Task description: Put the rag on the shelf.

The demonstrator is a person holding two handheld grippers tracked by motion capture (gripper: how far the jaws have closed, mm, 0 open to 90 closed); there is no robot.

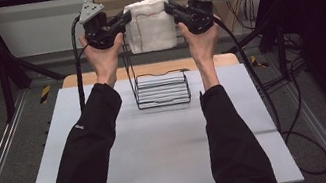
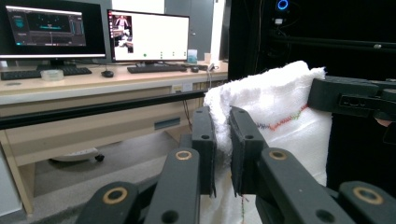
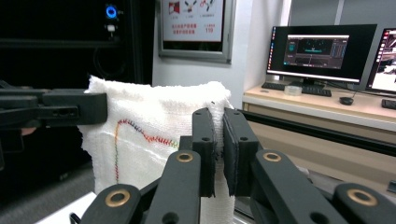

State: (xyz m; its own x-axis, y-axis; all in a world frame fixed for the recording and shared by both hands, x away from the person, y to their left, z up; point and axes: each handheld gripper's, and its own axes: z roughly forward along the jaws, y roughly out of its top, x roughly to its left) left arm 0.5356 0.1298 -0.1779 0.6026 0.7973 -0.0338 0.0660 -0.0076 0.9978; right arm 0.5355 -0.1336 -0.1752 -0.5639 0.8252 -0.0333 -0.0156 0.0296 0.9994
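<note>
High view: left gripper (image 1: 127, 18) and right gripper (image 1: 169, 9) each pinching an upper corner of white towel (image 1: 152, 27), above wire rack (image 1: 160, 88).

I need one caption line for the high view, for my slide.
Two hand-held black grippers, left and right, hold a folded white terry towel by its upper corners above a black wire rack.

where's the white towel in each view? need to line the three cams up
High view: white towel top centre, held up between the left gripper and right gripper, above the wire rack.
Left gripper view: centre-right, one edge pinched in the jaws, hanging down.
Right gripper view: left of centre, edge pinched in the jaws.
Shared landmark: the coloured stitched line on the towel, seen in all three.
</note>
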